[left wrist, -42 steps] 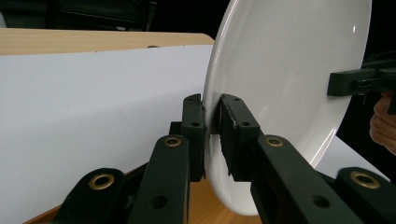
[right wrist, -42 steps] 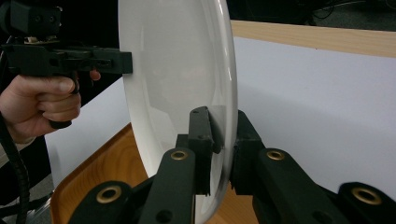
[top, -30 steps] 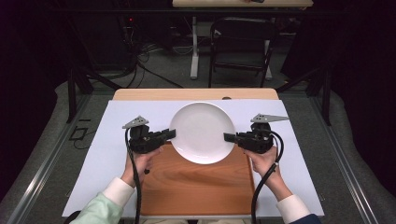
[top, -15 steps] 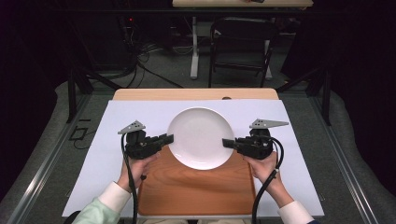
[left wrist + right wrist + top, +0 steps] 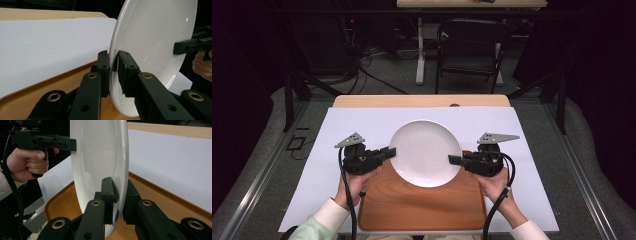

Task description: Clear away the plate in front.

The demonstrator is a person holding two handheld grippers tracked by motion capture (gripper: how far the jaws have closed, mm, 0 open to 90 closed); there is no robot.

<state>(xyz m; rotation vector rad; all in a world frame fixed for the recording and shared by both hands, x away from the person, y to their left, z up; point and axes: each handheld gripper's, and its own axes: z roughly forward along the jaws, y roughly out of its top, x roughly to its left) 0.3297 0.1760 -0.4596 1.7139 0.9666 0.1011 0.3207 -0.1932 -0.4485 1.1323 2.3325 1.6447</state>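
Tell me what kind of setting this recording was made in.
Probably a lab or recording room, not a home: a table covered in white paper, dark curtained surroundings, cables across the grey carpet, and a folding chair beside a desk behind.

Black fingers (image 5: 125, 72) with brass rivets, grey plates, pale sleeves
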